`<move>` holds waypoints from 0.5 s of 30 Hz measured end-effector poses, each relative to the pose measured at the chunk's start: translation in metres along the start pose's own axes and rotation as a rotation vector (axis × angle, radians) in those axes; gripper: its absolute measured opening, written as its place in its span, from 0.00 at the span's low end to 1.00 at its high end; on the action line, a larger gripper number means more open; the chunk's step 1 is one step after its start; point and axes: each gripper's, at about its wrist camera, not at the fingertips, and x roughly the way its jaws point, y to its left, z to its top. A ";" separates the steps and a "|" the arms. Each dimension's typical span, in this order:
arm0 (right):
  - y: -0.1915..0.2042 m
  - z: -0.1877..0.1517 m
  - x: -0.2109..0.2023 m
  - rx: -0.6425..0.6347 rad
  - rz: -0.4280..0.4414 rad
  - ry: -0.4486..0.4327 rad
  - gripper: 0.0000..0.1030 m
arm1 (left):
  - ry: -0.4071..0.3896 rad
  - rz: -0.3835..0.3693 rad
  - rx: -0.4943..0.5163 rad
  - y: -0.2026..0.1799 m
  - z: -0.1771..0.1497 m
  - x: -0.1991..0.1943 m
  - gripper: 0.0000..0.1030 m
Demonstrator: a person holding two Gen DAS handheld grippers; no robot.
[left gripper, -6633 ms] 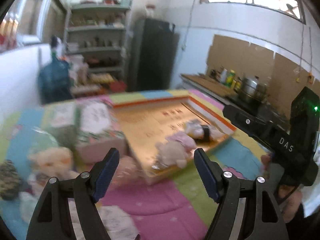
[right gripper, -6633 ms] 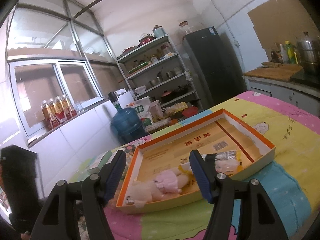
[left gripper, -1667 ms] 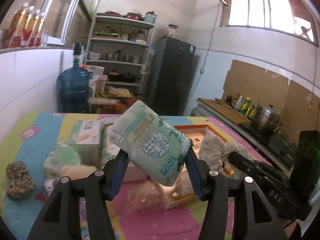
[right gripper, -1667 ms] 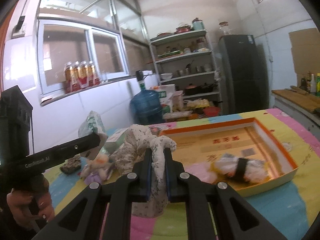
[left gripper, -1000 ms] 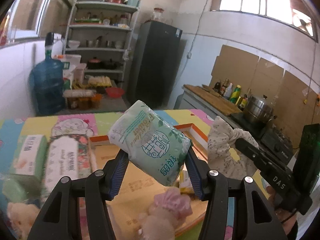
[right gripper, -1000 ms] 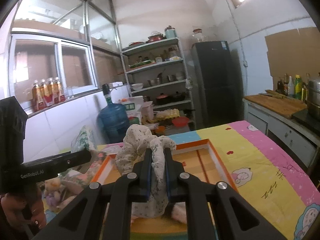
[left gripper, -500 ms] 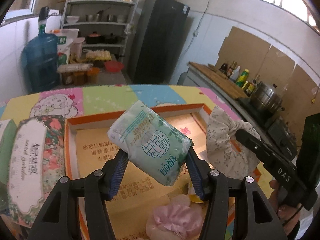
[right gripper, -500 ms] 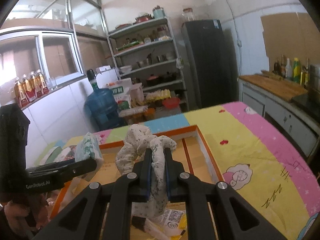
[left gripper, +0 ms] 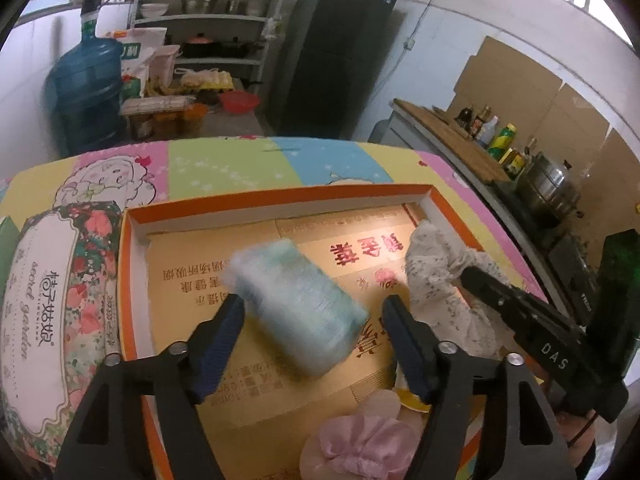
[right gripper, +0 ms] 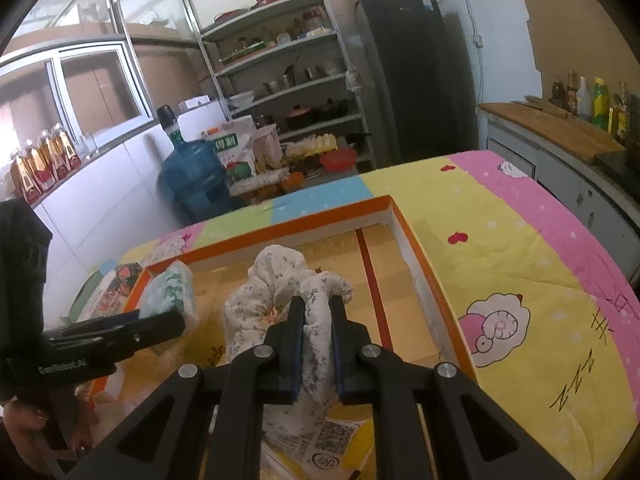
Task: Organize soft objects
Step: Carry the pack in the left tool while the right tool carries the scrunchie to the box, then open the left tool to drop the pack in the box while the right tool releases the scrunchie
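Observation:
My left gripper (left gripper: 312,330) is open over the orange-rimmed cardboard tray (left gripper: 280,204). The green tissue pack (left gripper: 294,304) is blurred between its spread fingers and drops free toward the tray floor; it also shows in the right wrist view (right gripper: 172,292). My right gripper (right gripper: 316,320) is shut on a white floral cloth bundle (right gripper: 280,292) and holds it above the tray (right gripper: 416,248), right of the left gripper. The bundle also shows in the left wrist view (left gripper: 440,276). A pink soft toy (left gripper: 360,440) lies at the tray's near edge.
A floral tissue box (left gripper: 52,300) lies left of the tray on the patchwork mat (right gripper: 500,248). A yellow packet with a QR code (right gripper: 336,440) lies in the tray under the cloth. A blue water jug (left gripper: 86,92), shelves and a black fridge (left gripper: 336,52) stand behind.
My left gripper has opened and let go of the tissue pack, which now falls into the tray. Both grippers have moved lower and nearer the tray. The right still grips the cloth.

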 end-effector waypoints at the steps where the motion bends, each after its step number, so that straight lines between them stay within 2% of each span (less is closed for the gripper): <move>1: 0.000 0.000 0.000 0.002 0.000 0.001 0.16 | -0.008 0.002 0.003 -0.001 0.000 -0.002 0.73; 7: -0.001 0.000 -0.003 0.008 -0.003 -0.009 0.39 | -0.022 0.006 0.033 -0.008 -0.002 -0.011 0.73; 15: -0.001 0.001 -0.009 0.010 -0.017 -0.023 0.42 | -0.061 0.010 0.043 -0.008 -0.004 -0.032 0.73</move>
